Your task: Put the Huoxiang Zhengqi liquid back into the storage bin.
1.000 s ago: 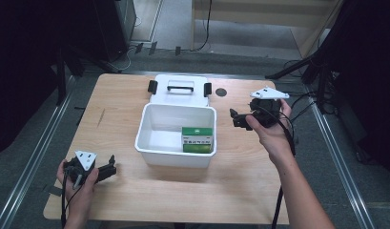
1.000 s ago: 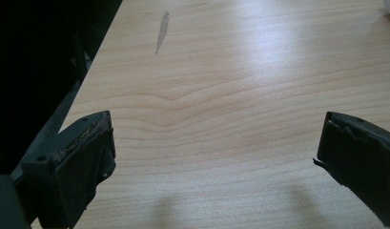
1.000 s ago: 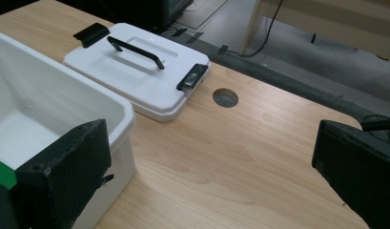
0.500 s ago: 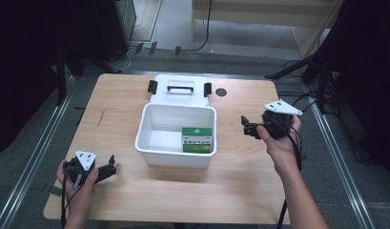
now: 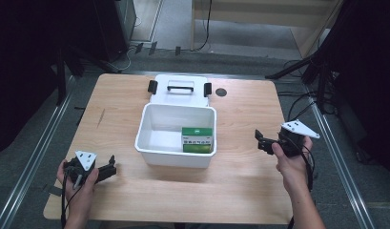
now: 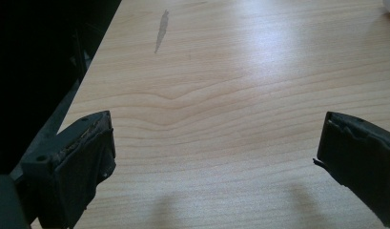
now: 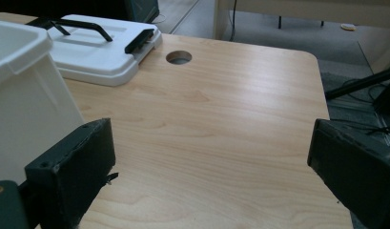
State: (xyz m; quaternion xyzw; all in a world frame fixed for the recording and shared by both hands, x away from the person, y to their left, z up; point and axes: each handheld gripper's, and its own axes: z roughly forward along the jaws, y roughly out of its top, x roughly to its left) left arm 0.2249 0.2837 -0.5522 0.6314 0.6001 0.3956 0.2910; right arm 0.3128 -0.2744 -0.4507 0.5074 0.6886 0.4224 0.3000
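The tabletop (image 5: 240, 191) looks like pale wood with a smooth, faintly shiny grain, marked by a dull grey streak (image 6: 161, 31) toward 11 o'clock in the left gripper view. The bin (image 5: 154, 151) and its lid (image 7: 95, 55), lying at 12 o'clock of it, look like smooth white plastic with a soft sheen, the lid carrying matt black handle and clips, and the box (image 5: 197, 141) inside the bin seems printed green card. The left tongs (image 6: 211, 162) and right tongs (image 7: 207, 171) have matt black jaws with rough, worn padding at the edges.
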